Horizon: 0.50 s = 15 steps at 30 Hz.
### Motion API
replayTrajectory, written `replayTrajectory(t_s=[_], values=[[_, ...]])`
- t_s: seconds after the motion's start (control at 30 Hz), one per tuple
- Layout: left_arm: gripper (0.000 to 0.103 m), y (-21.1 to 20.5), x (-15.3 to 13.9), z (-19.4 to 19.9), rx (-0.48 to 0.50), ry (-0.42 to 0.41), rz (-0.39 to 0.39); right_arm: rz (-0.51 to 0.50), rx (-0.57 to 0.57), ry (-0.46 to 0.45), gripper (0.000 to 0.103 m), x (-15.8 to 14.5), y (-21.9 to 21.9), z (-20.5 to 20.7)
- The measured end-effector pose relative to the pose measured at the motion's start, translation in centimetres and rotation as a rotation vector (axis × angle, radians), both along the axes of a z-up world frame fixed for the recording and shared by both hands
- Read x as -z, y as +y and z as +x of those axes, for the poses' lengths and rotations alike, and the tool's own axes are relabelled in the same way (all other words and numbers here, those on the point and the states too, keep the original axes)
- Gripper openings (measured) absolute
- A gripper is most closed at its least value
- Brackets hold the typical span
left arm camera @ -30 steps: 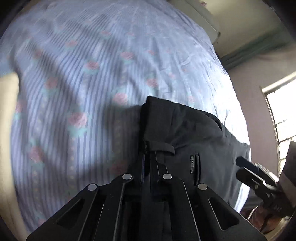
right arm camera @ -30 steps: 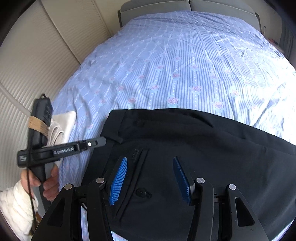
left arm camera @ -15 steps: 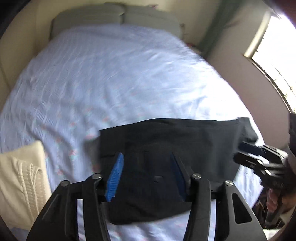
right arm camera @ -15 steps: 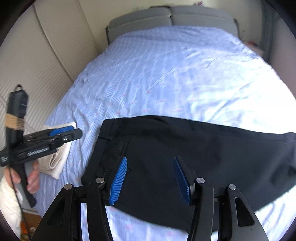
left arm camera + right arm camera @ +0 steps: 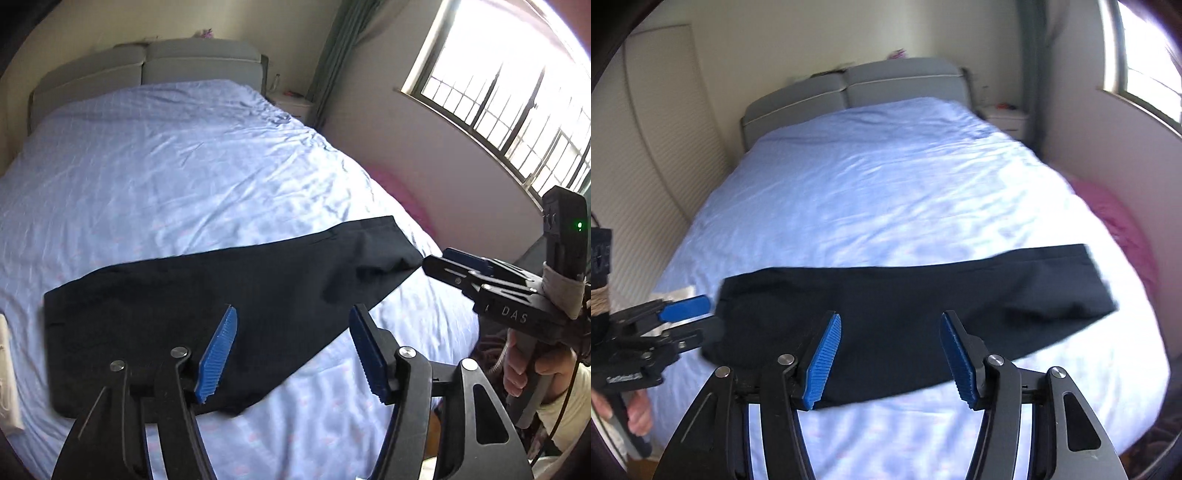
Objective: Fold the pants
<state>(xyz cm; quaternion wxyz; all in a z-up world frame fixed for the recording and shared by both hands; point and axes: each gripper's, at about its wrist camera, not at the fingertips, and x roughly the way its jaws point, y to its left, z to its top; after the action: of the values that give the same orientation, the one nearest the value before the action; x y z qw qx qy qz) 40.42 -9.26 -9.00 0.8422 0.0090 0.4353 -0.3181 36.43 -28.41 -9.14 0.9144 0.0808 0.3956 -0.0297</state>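
Black pants [image 5: 207,295] lie flat across the near part of the bed, folded lengthwise, waist at the left and leg ends at the right; they also show in the right wrist view [image 5: 905,314]. My left gripper [image 5: 291,350] is open and empty, raised above the pants' near edge. My right gripper [image 5: 890,358] is open and empty, also above the near edge. In the left wrist view the right gripper [image 5: 443,262] hovers by the leg end. In the right wrist view the left gripper [image 5: 690,317] sits by the waist end.
The bed has a light blue sheet [image 5: 166,166] and a grey headboard [image 5: 857,88]. A cream folded cloth [image 5: 5,369] lies at the bed's left edge. A pink item [image 5: 1115,221] lies right of the bed. A window [image 5: 517,92] is at the right.
My left gripper let go of the waistband and opened. Both grippers pulled back and up from the pants, which now lie flat across the bed.
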Motion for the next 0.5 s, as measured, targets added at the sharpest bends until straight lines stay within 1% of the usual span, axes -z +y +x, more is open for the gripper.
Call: replayTrajectory(t_s=[0.07,0.1,0.17,0.23,0.27,0.33,0.4,0.5], values=[[0.064,-4.6,0.3,-1.0,-0.025,-0.018,0.035,0.015,0.017,-0.006,0.057,0.2,-5.0,-1.1],[0.064,-7.5,0.5,-1.6,-0.054,-0.013,0.051,0.032,0.015,-0.011,0.057,0.3,-7.3,-1.5],[0.068,-11.9,0.8,-2.6,-0.102,0.003,0.042,0.062,0.011,0.001,0.057,0.6,-12.4,-2.0],[0.074,-15.4,1.3,-3.3,-0.156,0.006,0.028,0.090,-0.003,-0.014,0.057,1.0,-17.0,-2.5],[0.075,-16.8,1.8,-3.2,-0.178,0.003,0.036,0.102,-0.003,-0.011,0.057,1.3,-18.9,-2.5],[0.076,-20.1,2.8,-3.3,-0.240,-0.006,0.089,0.139,0.009,0.016,0.057,2.2,-23.2,-2.3],[0.078,-23.5,4.1,-3.2,-0.313,-0.020,0.169,0.175,0.026,0.026,0.057,3.2,-26.9,-2.2],[0.080,-27.2,6.1,-2.6,-0.381,0.018,0.239,0.194,0.069,0.069,0.057,5.7,-32.0,-1.7]])
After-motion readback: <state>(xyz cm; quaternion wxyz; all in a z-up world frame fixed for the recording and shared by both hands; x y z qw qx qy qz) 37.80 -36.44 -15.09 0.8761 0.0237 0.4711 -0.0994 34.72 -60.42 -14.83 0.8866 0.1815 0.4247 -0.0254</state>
